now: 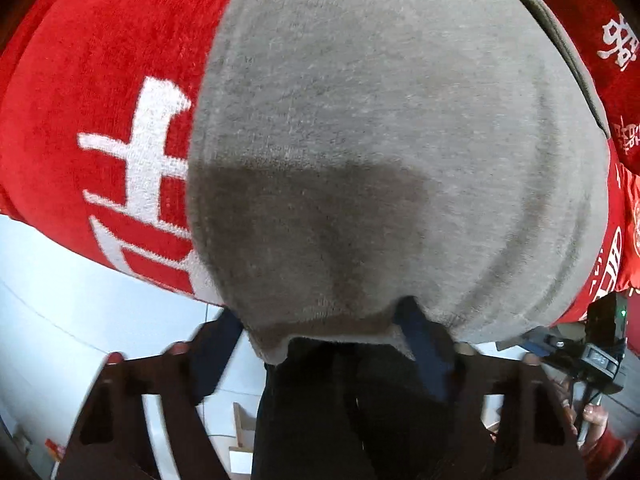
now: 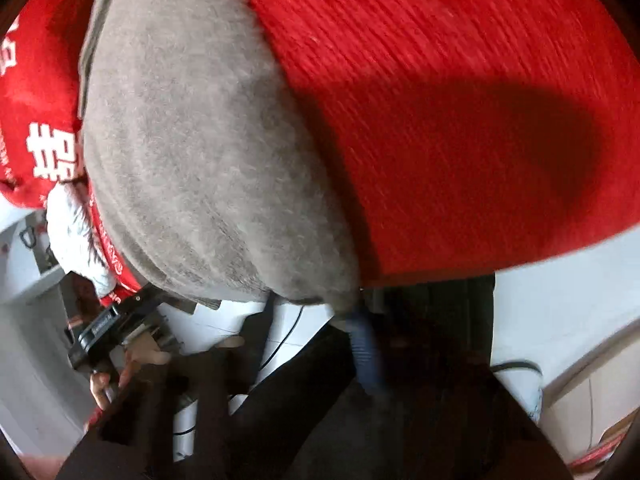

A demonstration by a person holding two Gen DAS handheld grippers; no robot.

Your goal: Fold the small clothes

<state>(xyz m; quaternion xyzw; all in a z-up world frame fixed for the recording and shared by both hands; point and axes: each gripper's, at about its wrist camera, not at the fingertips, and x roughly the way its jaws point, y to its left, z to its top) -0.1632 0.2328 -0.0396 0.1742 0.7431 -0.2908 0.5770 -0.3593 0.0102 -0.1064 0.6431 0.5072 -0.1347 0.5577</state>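
Note:
A small grey fleece garment lies on a red cloth with white characters and fills most of the left wrist view. My left gripper sits at its near edge, its blue fingertips spread wide with the grey hem draped between them; no pinch shows. In the right wrist view the same grey garment lies on the red cloth. My right gripper is at the garment's near corner, one blue fingertip running up under the hem; its grip is hidden.
The red cloth's near edge drops to a pale floor. The other hand-held gripper shows at the right of the left wrist view, and at lower left in the right wrist view. Dark trousers fill the bottom.

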